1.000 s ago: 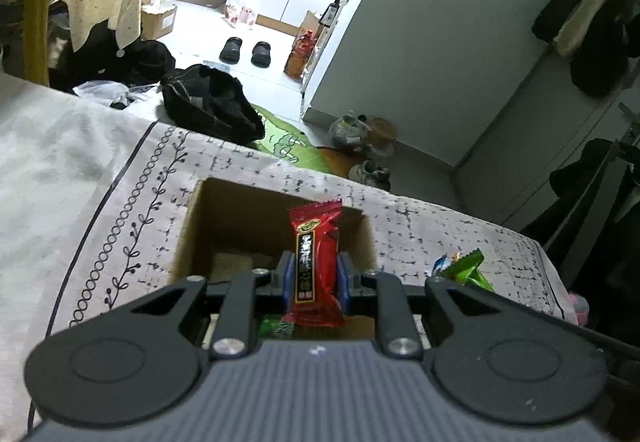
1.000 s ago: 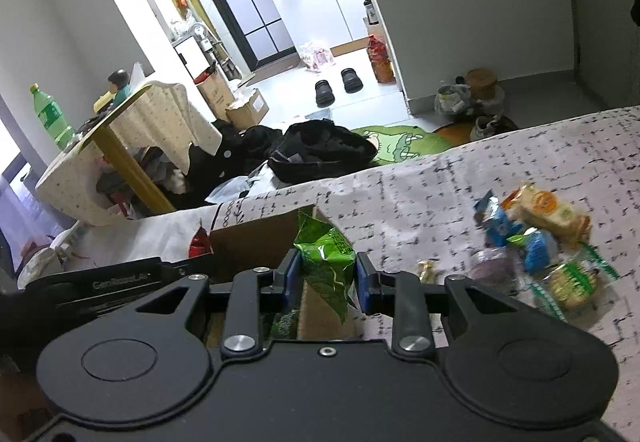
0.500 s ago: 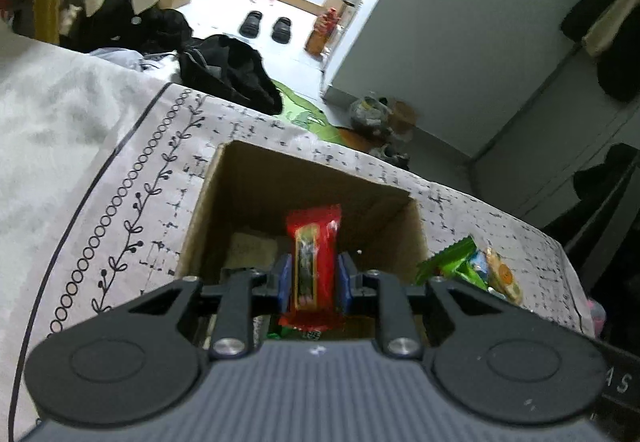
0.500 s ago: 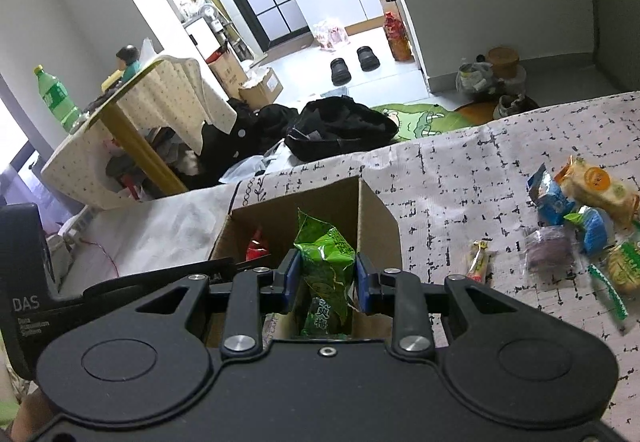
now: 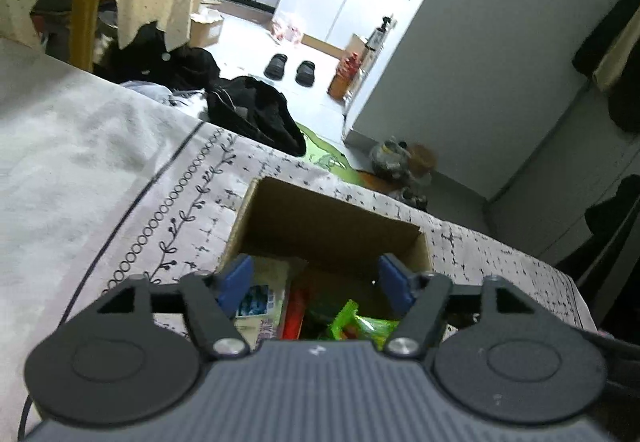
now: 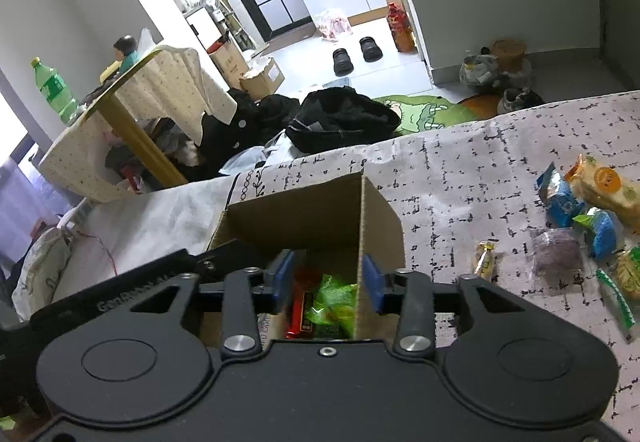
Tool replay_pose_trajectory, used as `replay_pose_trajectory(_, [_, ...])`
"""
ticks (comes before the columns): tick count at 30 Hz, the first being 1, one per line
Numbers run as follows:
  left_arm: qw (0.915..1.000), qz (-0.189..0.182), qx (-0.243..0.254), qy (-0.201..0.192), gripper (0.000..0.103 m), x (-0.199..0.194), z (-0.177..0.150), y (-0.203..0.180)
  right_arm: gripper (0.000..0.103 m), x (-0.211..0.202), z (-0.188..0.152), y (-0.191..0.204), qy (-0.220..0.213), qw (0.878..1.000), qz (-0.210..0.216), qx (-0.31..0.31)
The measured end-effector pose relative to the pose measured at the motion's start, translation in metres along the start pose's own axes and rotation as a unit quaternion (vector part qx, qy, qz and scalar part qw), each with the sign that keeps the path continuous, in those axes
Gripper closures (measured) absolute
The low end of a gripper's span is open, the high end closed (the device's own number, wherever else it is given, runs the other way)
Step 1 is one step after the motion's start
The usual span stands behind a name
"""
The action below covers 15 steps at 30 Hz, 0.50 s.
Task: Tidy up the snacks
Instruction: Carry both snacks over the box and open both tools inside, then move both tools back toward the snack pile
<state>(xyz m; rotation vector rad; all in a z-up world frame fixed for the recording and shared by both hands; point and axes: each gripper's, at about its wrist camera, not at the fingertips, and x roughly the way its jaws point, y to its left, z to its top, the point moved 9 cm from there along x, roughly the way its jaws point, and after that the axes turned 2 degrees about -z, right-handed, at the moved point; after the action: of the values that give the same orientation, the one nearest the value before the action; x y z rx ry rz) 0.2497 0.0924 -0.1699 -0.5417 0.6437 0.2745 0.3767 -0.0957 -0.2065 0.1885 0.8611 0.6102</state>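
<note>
Both tongs hung spread and empty over the cardboard box (image 6: pixel 380 217) — the left tongs (image 5: pixel 316 280) wider than the right tongs (image 6: pixel 326 276). Below them, inside the box, a red snack bar (image 6: pixel 298 308) lay beside a green snack packet (image 6: pixel 334 302). Well off to the right of the right tongs, loose snacks (image 6: pixel 580 226) sat scattered on the patterned cloth (image 6: pixel 460 169) — outside the box.

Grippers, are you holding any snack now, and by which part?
Nothing is held. The left gripper and right gripper are both open above the box; the red snack and green snack lie inside.
</note>
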Motion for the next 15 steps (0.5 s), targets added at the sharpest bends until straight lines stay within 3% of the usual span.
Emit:
replay_pose_trajectory(4, [0.9998, 0.019, -0.003, -0.01, 0.019, -0.009, -0.001, 0.002, 0.05, -0.01, 0.001, -0.01, -0.003, 1.0, -0.009, 0.005])
replay_pose_trajectory(7, [0.9995, 0.031, -0.003, -0.009, 0.017, -0.013, -0.004, 0.001, 0.036, -0.02, -0.001, -0.02, -0.006, 1.0, -0.017, 0.006])
replay_pose_trajectory(11, [0.9995, 0.029, -0.008, -0.009, 0.015, -0.017, -0.007, -0.002, 0.026, -0.032, -0.003, -0.032, -0.017, 0.999, -0.045, -0.019])
replay_pose_trajectory(15, [0.9996, 0.025, 0.004, -0.014, 0.006, -0.024, -0.009, -0.007, 0.017, -0.042, -0.005, -0.045, -0.02, 0.998, -0.058, -0.026])
